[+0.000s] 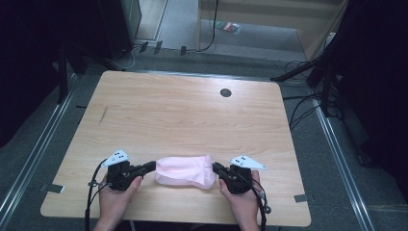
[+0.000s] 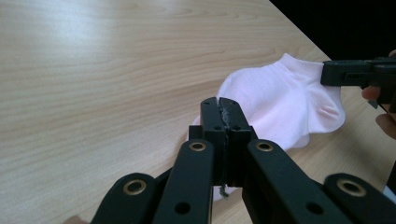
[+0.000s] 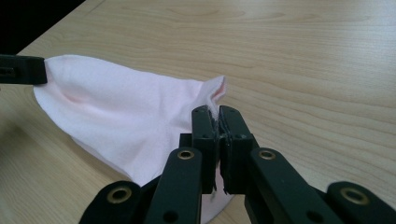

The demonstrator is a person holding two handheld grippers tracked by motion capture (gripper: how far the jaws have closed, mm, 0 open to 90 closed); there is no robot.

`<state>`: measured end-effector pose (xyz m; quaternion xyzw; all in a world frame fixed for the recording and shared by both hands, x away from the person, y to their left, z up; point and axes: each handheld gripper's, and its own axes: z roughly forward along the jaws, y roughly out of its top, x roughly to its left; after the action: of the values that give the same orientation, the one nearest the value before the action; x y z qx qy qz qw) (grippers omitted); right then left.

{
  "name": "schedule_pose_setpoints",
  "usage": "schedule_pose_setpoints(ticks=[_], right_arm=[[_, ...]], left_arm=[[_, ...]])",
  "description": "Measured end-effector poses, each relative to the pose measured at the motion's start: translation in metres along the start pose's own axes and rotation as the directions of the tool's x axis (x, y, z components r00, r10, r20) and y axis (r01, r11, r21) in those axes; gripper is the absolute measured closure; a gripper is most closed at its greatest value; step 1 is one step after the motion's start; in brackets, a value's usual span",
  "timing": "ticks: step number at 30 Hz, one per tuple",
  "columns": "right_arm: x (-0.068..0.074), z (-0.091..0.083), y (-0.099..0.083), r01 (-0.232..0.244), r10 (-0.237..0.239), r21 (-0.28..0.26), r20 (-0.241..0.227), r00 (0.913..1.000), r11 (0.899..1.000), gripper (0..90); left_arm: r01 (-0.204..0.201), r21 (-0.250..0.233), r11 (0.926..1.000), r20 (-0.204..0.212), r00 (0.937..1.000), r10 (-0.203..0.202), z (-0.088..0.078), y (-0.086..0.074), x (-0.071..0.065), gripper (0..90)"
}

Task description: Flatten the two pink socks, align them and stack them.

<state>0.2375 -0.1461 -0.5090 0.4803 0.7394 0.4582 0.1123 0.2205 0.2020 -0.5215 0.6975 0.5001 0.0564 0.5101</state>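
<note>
A pale pink sock (image 1: 185, 171) hangs stretched between my two grippers near the front edge of the wooden table (image 1: 183, 110). My left gripper (image 1: 153, 166) is shut on the sock's left end; in the left gripper view the jaws (image 2: 220, 109) meet over the sock (image 2: 285, 105). My right gripper (image 1: 215, 167) is shut on the sock's right end, and in the right gripper view its jaws (image 3: 218, 119) pinch the fabric (image 3: 126, 116) by the cuff opening. Each gripper view shows the other gripper's tip, right gripper (image 2: 327, 73) and left gripper (image 3: 39, 70), at the sock's far end.
A small dark round hole (image 1: 225, 92) sits in the tabletop toward the back. The table's front edge (image 1: 173, 220) runs just under the person's hands. Cables (image 1: 298, 113) lie on the floor to the right of the table.
</note>
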Motion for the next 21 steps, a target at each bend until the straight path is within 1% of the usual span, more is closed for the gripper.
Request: schedule_pose_setpoints(ticks=[1,4,5,6,11,13,14,15,17,18,19,20,21], right_arm=[[-0.001,0.001,-0.001,0.003,-0.003,-0.002,-0.005,1.0,1.0,86.8],[-0.004,0.001,-0.007,-0.007,0.007,-0.002,0.002,1.0,1.0,86.7],[-0.004,0.001,-0.007,-0.007,0.007,-0.002,0.002,1.0,1.0,86.7],[-0.002,0.0,-0.009,0.026,-0.026,0.0,0.02,0.9995,1.0,86.7],[-0.004,0.0,-0.01,0.017,-0.017,-0.002,0.021,0.9996,1.0,86.6],[-0.003,0.002,-0.012,0.024,-0.024,0.008,0.02,0.9995,1.0,86.6],[0.0,0.004,-0.014,0.047,-0.047,0.008,0.027,0.9985,0.999,86.5],[0.0,0.004,-0.014,0.047,-0.047,0.008,0.027,0.9985,0.999,86.5],[0.002,0.004,-0.014,0.065,-0.066,0.007,0.039,0.9971,0.998,86.5],[0.002,0.005,-0.014,0.065,-0.065,0.005,0.04,0.9971,0.998,86.5],[0.001,0.005,-0.015,0.061,-0.061,0.002,0.043,0.9972,0.998,86.5],[-0.001,0.008,-0.016,0.055,-0.056,0.009,0.047,0.9973,0.998,86.4],[-0.001,0.008,-0.016,0.055,-0.056,0.009,0.047,0.9973,0.998,86.4]], left_arm=[[0.004,0.007,1.0,-0.001,1.0,-0.004,0.0,-0.001,0.001,90.0],[0.035,0.001,0.9994,0.009,0.9994,-0.035,0.001,-0.005,0.002,90.0],[0.033,0.002,0.9994,0.009,0.9994,-0.033,0.001,-0.006,0.001,90.0],[0.023,0.01,0.9997,0.011,0.9997,-0.024,0.002,-0.008,0.0,90.0],[0.007,0.021,0.9998,-0.009,0.9999,-0.006,0.005,-0.012,-0.002,90.0],[0.007,0.017,0.9998,-0.019,0.9998,-0.007,0.005,-0.015,-0.002,90.0],[0.012,0.025,0.9996,-0.019,0.9997,-0.011,0.006,-0.018,-0.001,90.0],[0.012,0.025,0.9996,-0.019,0.9997,-0.011,0.006,-0.018,-0.001,90.0],[0.006,0.03,0.9995,-0.028,0.9996,-0.005,0.007,-0.02,-0.001,90.0],[0.0,0.035,0.9994,-0.035,0.9994,0.001,0.009,-0.021,-0.001,90.0],[0.002,0.038,0.9993,-0.039,0.9993,-0.001,0.01,-0.021,0.0,90.0],[-0.004,0.047,0.9989,-0.05,0.9987,0.006,0.013,-0.023,0.0,90.0],[-0.004,0.047,0.9989,-0.05,0.9987,0.006,0.013,-0.023,0.0,90.0]])
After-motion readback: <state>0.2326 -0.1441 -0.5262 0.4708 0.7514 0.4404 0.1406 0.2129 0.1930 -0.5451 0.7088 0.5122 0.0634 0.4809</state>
